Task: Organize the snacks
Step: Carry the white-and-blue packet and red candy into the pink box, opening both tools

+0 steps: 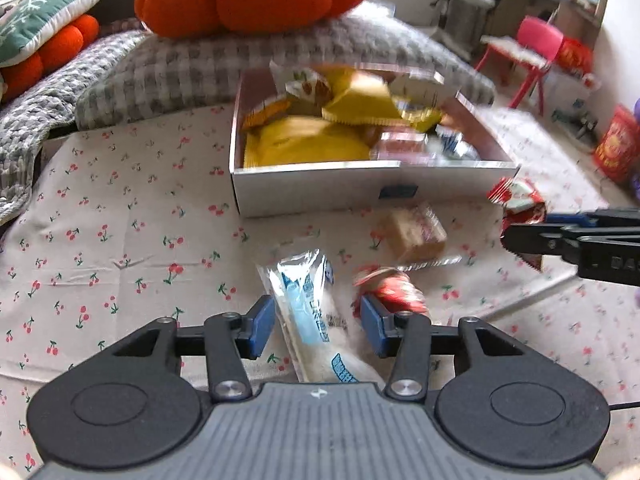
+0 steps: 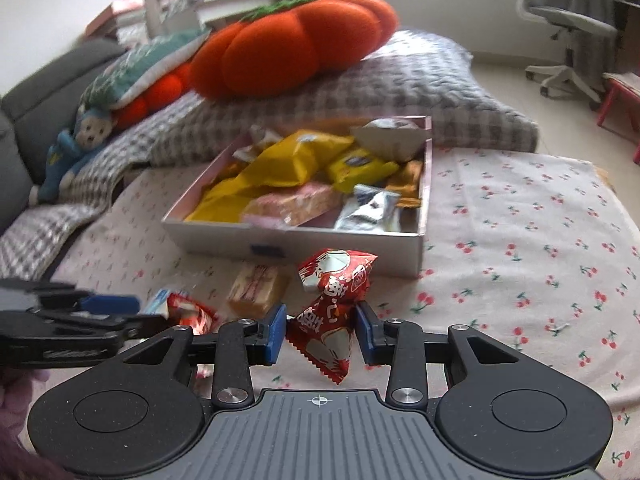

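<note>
Red-and-white, the snack packet (image 2: 332,312) hangs crumpled between the blue pads of the right gripper (image 2: 320,334), pinched at its middle and lifted above the cherry-print cloth (image 2: 520,272) just in front of the white box (image 2: 296,242) heaped with yellow and pink packets. The left gripper (image 1: 318,330) stands spread wide around a blue-and-clear packet (image 1: 308,316) lying on the cloth, its pads not pressing it. Beside it rest a second red packet (image 1: 394,290) and a tan wrapped cake (image 1: 416,232).

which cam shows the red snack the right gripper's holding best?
Right wrist: the red snack packet fills the centre, between the right gripper pads, print readable. Left wrist shows it only at the right edge, blurred, partly hidden by that gripper.
</note>
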### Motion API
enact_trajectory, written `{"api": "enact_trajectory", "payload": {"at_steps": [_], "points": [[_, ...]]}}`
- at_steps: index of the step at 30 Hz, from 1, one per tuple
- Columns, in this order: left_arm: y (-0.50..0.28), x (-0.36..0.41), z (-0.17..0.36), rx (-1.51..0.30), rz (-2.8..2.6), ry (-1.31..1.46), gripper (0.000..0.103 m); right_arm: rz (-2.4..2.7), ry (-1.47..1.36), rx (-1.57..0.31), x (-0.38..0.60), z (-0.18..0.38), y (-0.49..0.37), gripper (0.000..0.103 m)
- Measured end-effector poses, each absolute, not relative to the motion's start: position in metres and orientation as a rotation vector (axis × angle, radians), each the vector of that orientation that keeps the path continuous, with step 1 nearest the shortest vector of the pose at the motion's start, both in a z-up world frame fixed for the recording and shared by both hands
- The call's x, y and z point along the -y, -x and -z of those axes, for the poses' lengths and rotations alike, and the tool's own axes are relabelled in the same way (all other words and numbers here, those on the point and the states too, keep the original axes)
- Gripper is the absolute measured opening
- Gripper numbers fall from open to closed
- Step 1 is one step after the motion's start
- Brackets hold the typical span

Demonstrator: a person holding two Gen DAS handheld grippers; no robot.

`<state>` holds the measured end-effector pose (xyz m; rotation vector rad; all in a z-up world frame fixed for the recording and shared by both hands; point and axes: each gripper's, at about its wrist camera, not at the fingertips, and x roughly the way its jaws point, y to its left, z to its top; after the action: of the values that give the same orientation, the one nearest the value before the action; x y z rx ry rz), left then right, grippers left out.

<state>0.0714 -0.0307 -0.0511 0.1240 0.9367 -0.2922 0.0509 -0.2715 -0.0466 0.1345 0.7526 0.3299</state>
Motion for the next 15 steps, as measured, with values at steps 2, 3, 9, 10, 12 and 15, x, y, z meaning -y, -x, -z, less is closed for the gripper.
{"api": "enact_trajectory", "payload": {"at_steps": [2, 3, 9, 10, 12, 15], "points": [[-0.076, 0.031, 0.060, -0.980, 0.277, -0.124, 0.040, -0.342, -0.115, -0.765, 0.266, 0.047, -0.050, 0.036], [-0.078, 0.032, 0.065, -1.004, 0.272, -0.116, 0.040, -0.347, -0.107, -0.771, 0.263, 0.047, -0.049, 0.036], [-0.078, 0.037, 0.069, -0.981, 0.278, -0.131, 0.024, -0.359, -0.038, -0.787, 0.253, 0.050, -0.045, 0.036], [-0.078, 0.038, 0.069, -0.982, 0.282, -0.124, 0.021, -0.359, -0.034, -0.789, 0.252, 0.050, -0.045, 0.036], [-0.075, 0.035, 0.067, -0.979, 0.281, -0.116, 0.019, -0.362, -0.024, -0.793, 0.251, 0.050, -0.043, 0.036], [-0.071, 0.031, 0.061, -0.973, 0.282, -0.105, 0.018, -0.367, -0.005, -0.791, 0.247, 0.050, -0.042, 0.036]]}}
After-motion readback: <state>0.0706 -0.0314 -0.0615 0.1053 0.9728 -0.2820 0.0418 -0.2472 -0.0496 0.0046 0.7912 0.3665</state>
